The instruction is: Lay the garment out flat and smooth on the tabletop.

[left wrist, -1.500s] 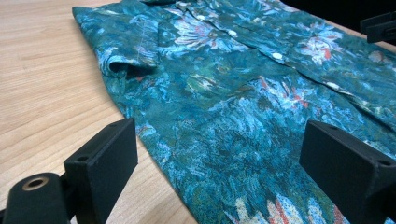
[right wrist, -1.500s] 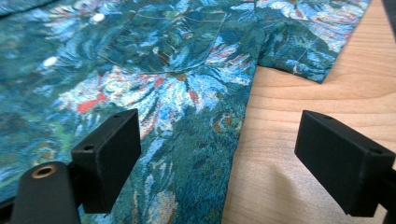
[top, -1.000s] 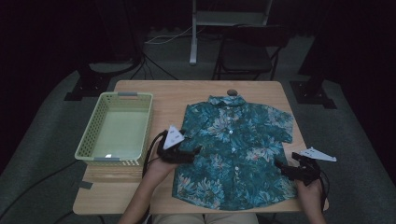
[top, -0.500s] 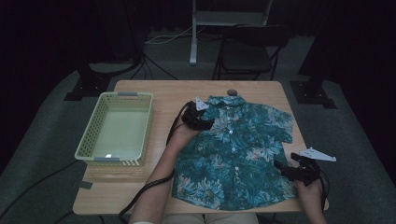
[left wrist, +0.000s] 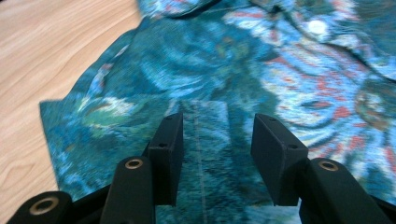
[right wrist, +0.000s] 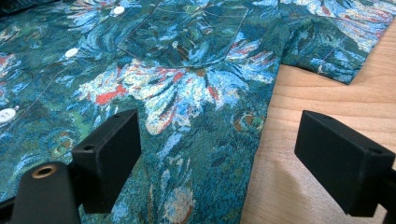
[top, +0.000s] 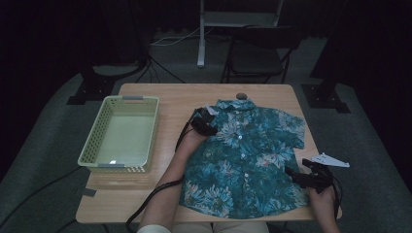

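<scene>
High view: floral shirt (top: 248,155) lies flat on the counter (top: 160,97), beside the green basket (top: 121,133). Your left hand-held gripper (top: 206,122) has moved from the shirt's near sleeve edge up to its shoulder, jaws part open, empty. Right hand-held gripper (top: 303,177) stays wide open at the hem edge. Likely readying a fold.

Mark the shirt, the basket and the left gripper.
shirt (top: 252,165), high view, front panel.
basket (top: 90,154), high view, left rim.
left gripper (left wrist: 217,140), left gripper view, midway between its open jaws.
</scene>
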Demonstrator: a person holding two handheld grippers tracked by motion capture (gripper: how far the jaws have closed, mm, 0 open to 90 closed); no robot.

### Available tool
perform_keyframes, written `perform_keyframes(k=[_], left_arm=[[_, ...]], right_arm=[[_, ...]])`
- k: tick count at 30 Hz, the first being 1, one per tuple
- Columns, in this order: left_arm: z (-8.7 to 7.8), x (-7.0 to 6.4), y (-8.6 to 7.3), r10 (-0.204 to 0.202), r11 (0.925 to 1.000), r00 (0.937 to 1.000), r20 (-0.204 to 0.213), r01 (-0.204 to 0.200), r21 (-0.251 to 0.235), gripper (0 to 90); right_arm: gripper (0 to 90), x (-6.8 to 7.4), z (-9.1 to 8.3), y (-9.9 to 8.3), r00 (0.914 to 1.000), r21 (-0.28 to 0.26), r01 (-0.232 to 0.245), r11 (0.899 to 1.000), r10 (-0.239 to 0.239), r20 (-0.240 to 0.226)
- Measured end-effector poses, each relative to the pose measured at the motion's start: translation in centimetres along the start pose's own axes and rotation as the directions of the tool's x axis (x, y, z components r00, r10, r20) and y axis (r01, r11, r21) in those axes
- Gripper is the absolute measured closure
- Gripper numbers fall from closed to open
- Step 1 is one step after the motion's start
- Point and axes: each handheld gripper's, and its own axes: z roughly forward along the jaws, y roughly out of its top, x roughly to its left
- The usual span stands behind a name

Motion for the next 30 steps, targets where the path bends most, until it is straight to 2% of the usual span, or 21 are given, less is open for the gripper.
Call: perform_keyframes(k=[3, 4, 8, 10, 12, 15, 17, 19, 20, 22, 23, 26, 30], left_arm=[[0.0, 0.5, -0.2, -0.033, 0.9994, 0.9991, 0.025, 0.033, -0.013, 67.0], [0.0, 0.5, -0.3, -0.038, 0.9991, 0.9988, 0.032, 0.039, -0.017, 67.8], [0.1, 0.5, -0.2, -0.040, 0.9991, 0.9990, 0.020, 0.040, -0.012, 78.0], [0.0, 0.7, -0.2, -0.058, 0.9982, 0.9980, 0.026, 0.058, -0.011, 85.4], [-0.1, 0.8, -0.2, -0.063, 0.9979, 0.9979, 0.014, 0.063, -0.014, 88.3], [-0.7, 1.1, 0.0, -0.071, 0.9965, 0.9974, 0.007, 0.072, -0.042, 89.2], [-1.3, 1.6, 0.1, -0.101, 0.9924, 0.9947, 0.015, 0.102, -0.069, 89.3], [-1.8, 2.0, 0.3, -0.113, 0.9905, 0.9935, -0.017, 0.111, -0.081, 89.3], [-2.1, 2.3, 0.3, -0.122, 0.9892, 0.9924, -0.012, 0.121, -0.083, 89.3], [-2.6, 2.7, 0.4, -0.133, 0.9872, 0.9903, -0.040, 0.129, -0.094, 89.2], [-2.9, 2.9, 0.3, -0.139, 0.9858, 0.9896, -0.038, 0.134, -0.101, 89.2], [-3.7, 3.7, 0.1, -0.159, 0.9822, 0.9856, -0.059, 0.151, -0.111, 89.1], [-4.9, 5.2, -0.5, -0.201, 0.9722, 0.9764, -0.079, 0.189, -0.138, 88.4]], right_arm=[[14.1, 0.0, 0.0, 0.0, 1.0000, 0.004, 0.003, 1.000, -0.003, 0.002], [14.1, 0.1, 0.0, 0.0, 1.0000, 0.006, 0.005, 1.000, -0.005, 0.002], [14.1, 0.1, 0.1, 0.0, 1.0000, 0.011, 0.007, 1.000, -0.007, 0.003], [14.1, 0.1, 0.1, 0.0, 1.0000, 0.011, 0.007, 1.000, -0.007, 0.003], [14.1, 0.1, 0.1, 0.0, 1.0000, 0.010, 0.010, 1.000, -0.010, 0.002], [14.1, 0.1, 0.1, 0.0, 0.9999, 0.013, 0.012, 1.000, -0.012, 0.002], [14.1, 0.1, 0.1, 0.0, 0.9999, 0.014, 0.013, 1.000, -0.013, 0.002], [14.1, 0.1, 0.1, 0.0, 0.9999, 0.013, 0.013, 1.000, -0.013, 0.003], [14.1, 0.1, 0.1, 0.0, 0.9999, 0.013, 0.011, 1.000, -0.011, 0.002], [14.1, 0.1, 0.1, 0.0, 1.0000, 0.012, 0.009, 1.000, -0.009, 0.001], [14.1, 0.1, 0.1, 0.0, 1.0000, 0.013, 0.008, 1.000, -0.008, 0.000], [14.1, 0.1, 0.1, 0.1, 1.0000, 0.014, 0.008, 1.000, -0.008, -0.001], [14.1, 0.0, 0.1, 0.1, 1.0000, 0.015, 0.006, 1.000, -0.006, -0.002]])
